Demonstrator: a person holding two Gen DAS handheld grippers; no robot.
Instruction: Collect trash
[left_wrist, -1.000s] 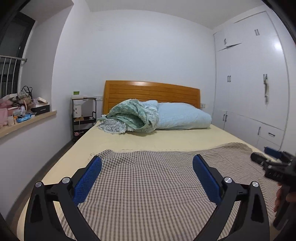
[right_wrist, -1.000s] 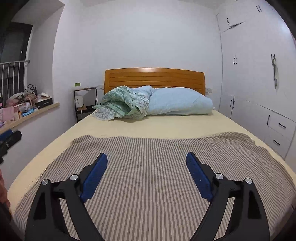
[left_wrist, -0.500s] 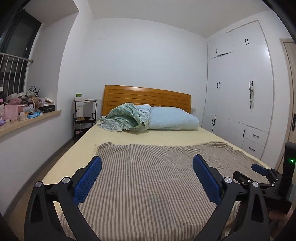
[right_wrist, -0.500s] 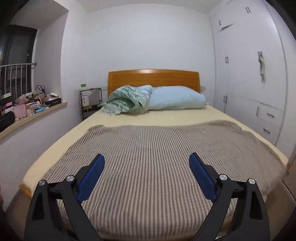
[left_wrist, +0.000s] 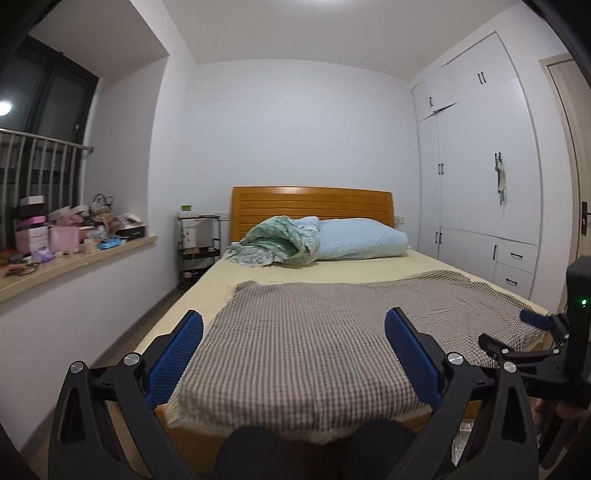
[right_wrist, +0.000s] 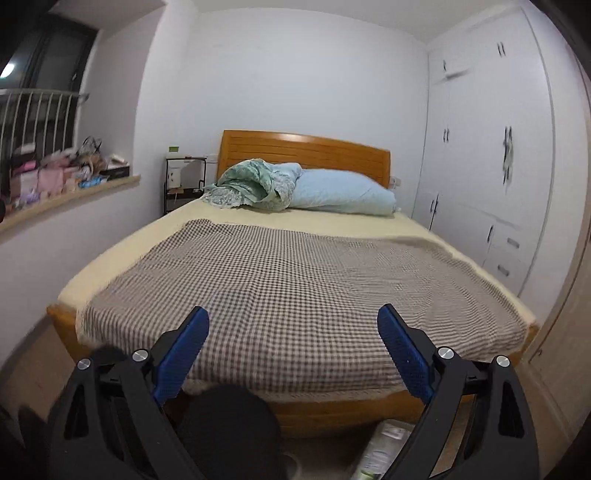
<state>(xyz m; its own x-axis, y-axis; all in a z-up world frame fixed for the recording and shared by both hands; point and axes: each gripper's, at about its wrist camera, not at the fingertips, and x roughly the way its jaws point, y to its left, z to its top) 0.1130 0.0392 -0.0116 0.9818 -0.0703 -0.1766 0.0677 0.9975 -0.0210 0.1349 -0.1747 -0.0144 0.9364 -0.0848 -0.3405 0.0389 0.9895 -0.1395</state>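
I hold both grippers level at the foot of the bed (right_wrist: 295, 273), left gripper (left_wrist: 293, 350) and right gripper (right_wrist: 293, 343) spread wide, nothing between the pads. The trash (right_wrist: 384, 448) looks like clear plastic wrapping on the floor by the bed frame, under my right gripper, though it is blurred. To do this well I should tilt down, centre it, then close.

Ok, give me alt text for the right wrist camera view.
The open right gripper, blue-padded, empty, points at a wooden-framed bed under a brown checked blanket, a pale blue pillow at its head. White wardrobe doors line the right wall.
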